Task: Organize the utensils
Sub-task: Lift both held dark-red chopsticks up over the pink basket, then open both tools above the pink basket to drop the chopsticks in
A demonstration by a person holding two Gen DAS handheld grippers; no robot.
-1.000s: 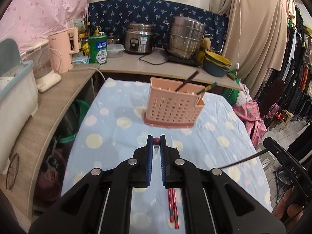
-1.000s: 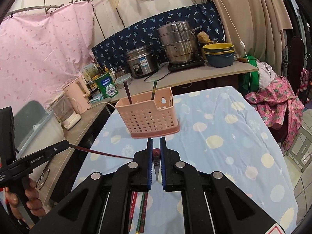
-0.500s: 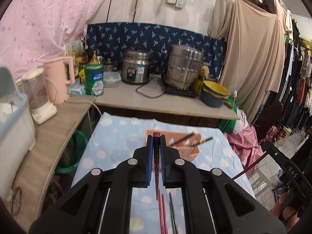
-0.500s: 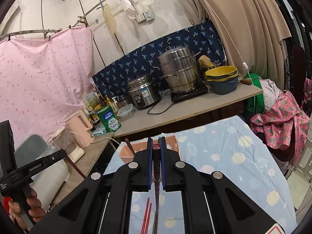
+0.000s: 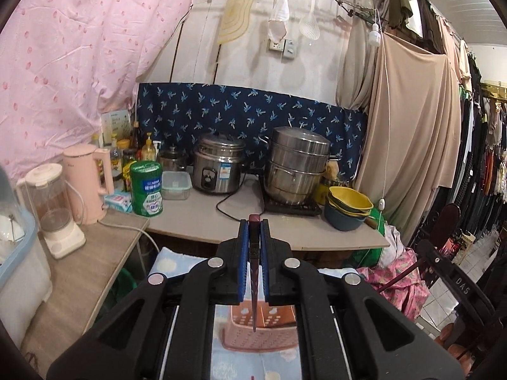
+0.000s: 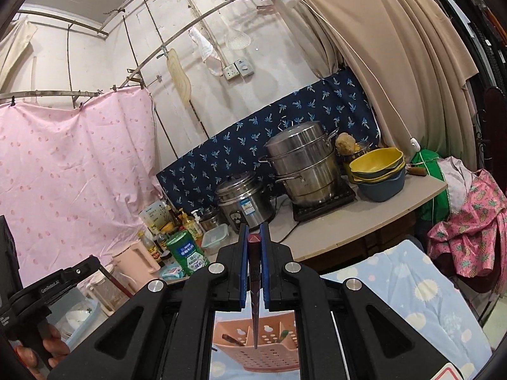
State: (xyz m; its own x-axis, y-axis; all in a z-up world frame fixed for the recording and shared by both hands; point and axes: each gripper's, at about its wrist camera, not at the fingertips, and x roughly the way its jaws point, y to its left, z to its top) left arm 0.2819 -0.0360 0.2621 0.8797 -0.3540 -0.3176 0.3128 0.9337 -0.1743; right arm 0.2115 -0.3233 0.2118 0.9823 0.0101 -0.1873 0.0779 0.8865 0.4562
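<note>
A pink curtain (image 5: 73,72) with a small spot print is hanging at the left, and a beige curtain (image 5: 408,126) is draping in smooth folds at the right. Between them, a navy cloth (image 5: 247,110) printed with pale sprigs is covering the wall behind the counter (image 5: 202,218), a flat grey slab.

Near the right end of the counter, a tiered stainless steamer pot (image 5: 296,164) is sitting on a flat black hob. Cylindrical and polished, the steel rice cooker (image 5: 218,167) is standing just left of it. Stacked yellow and blue bowls (image 5: 347,210) are resting at the counter's right edge. A green tin (image 5: 146,188) and a pale pink electric kettle (image 5: 90,182) are standing toward the left end.

The table is lying under a light blue cloth (image 6: 421,297) dotted with cream circles. On it, partly hidden behind the tool bodies, the pink plastic utensil caddy (image 6: 272,345) is sitting. Its walls are perforated with rows of holes and dividers are splitting it into compartments; two utensil ends are showing inside.

The left gripper (image 5: 253,224) is clamping its blue ribbed pads on a dark red chopstick (image 5: 254,291), a slim tapered rod pointing down toward the caddy. The right gripper (image 6: 254,234) is likewise clamping a dark chopstick (image 6: 255,304), its tip hanging over the caddy opening.
</note>
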